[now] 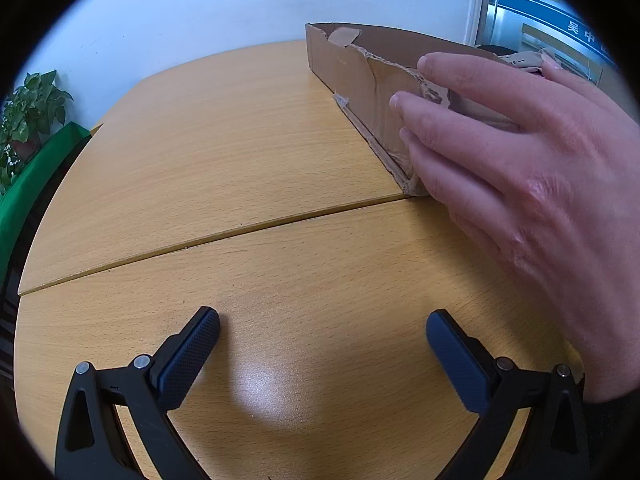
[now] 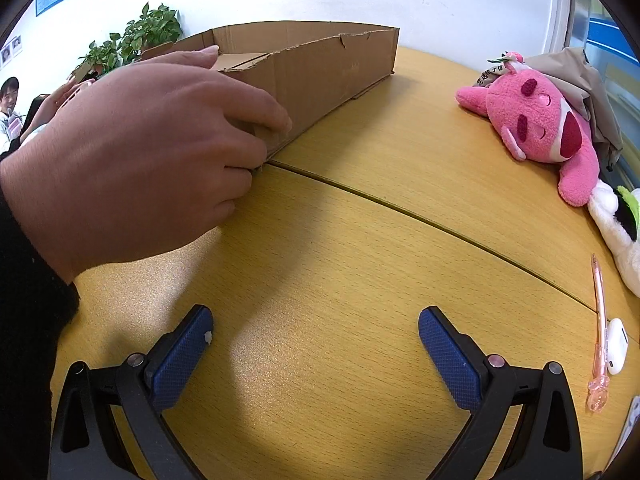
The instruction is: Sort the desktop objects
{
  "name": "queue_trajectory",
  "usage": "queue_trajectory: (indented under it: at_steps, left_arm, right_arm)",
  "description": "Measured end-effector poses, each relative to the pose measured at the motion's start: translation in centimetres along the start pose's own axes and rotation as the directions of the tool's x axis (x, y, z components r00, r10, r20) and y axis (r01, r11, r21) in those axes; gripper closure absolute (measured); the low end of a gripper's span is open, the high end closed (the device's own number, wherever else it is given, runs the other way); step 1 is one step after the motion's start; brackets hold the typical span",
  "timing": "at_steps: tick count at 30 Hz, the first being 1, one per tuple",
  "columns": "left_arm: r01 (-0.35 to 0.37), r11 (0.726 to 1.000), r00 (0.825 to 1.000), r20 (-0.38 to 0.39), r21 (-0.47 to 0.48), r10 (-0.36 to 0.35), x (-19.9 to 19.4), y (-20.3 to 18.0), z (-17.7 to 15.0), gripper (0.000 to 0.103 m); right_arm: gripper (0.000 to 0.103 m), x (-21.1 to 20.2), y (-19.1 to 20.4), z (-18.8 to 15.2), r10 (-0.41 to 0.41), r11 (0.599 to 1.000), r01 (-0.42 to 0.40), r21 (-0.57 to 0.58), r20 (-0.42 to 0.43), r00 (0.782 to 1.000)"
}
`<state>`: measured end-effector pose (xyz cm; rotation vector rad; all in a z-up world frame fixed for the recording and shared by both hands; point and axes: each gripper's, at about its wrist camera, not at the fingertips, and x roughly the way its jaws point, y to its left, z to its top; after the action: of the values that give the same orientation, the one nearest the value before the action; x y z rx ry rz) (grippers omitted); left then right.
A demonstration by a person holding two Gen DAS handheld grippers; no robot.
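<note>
Cardboard box (image 2: 320, 68) sat near the desk's (image 2: 340, 280) far edge, a bare hand (image 2: 136, 160) touching its near corner; its contents stayed hidden. My left tongs (image 1: 322, 340) and right tongs (image 2: 316, 336) both gaped, holding nothing.

Far to my left I see a leafy green potted plant (image 1: 30, 108) against the plain white wall (image 1: 200, 12). A seated person (image 2: 9, 110) shows at my far left edge.
</note>
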<state>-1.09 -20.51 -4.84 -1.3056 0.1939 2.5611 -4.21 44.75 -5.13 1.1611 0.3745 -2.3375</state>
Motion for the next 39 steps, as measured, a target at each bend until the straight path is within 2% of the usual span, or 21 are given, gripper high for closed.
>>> queue_trajectory:
  at_steps: [10, 14, 39]
  left_arm:
    - [0.000, 1.000, 1.000, 0.000, 0.000, 0.000, -0.3, 0.2, 0.0, 0.000]
    - [-0.002, 1.000, 1.000, 0.001, 0.002, 0.002, 0.4, -1.2, -0.6, 0.000]
    - [-0.001, 1.000, 1.000, 0.001, 0.002, 0.001, 0.5, -1.0, -0.4, 0.000]
  right_arm:
    - [0.000, 0.6, -0.2, 0.2, 0.000, 1.000, 0.000, 0.000, 0.000, 1.000]
    - [0.000, 0.7, -0.2, 0.2, 0.000, 1.000, 0.000, 0.000, 0.000, 1.000]
    - [0.000, 0.7, -0.7, 0.4, 0.001, 1.000, -0.001, 0.001, -0.001, 1.000]
